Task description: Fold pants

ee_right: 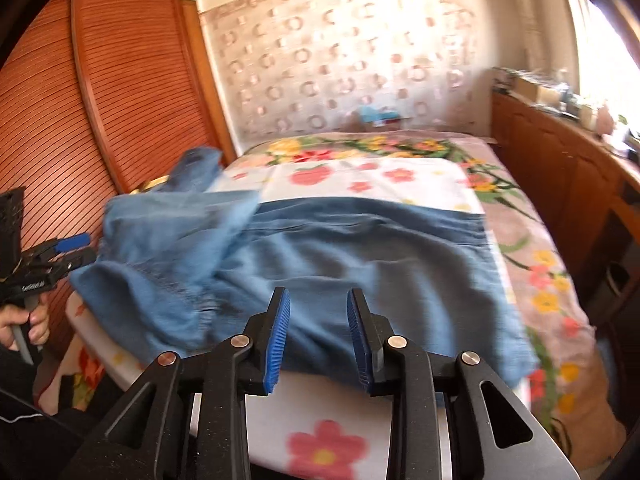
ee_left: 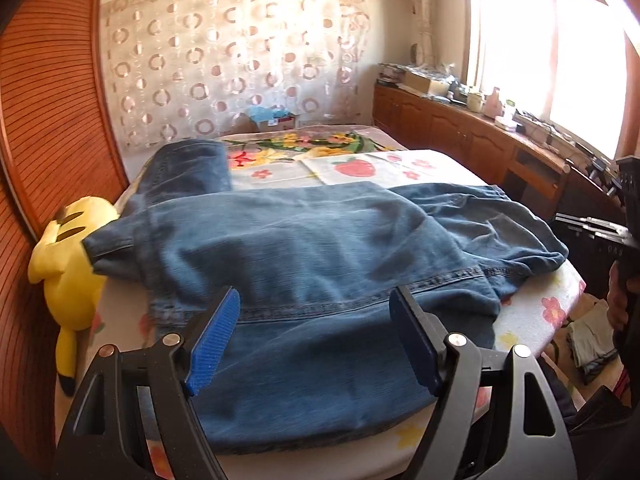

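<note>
- here, blue jeans (ee_left: 320, 248) lie rumpled across the floral board (ee_left: 532, 316).
- yellow plush toy (ee_left: 68, 264) touches their hem at nine o'clock.
- left gripper (ee_left: 316, 340) gapes wide, empty.
- right gripper (ee_right: 318, 340) parted, holding nothing.

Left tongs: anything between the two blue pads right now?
Only jeans denim shows in the gap of the left tongs, whose jaws stand wide apart, not clamped. That shows in the left wrist view.

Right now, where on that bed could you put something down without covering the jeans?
Bare floral cloth shows beyond the jeans, around the strawberry print, up to the flowered blanket by the curtain. A narrow strip lies near the right gripper. The left edge is crowded: a yellow plush toy sits against the slatted wardrobe.
</note>
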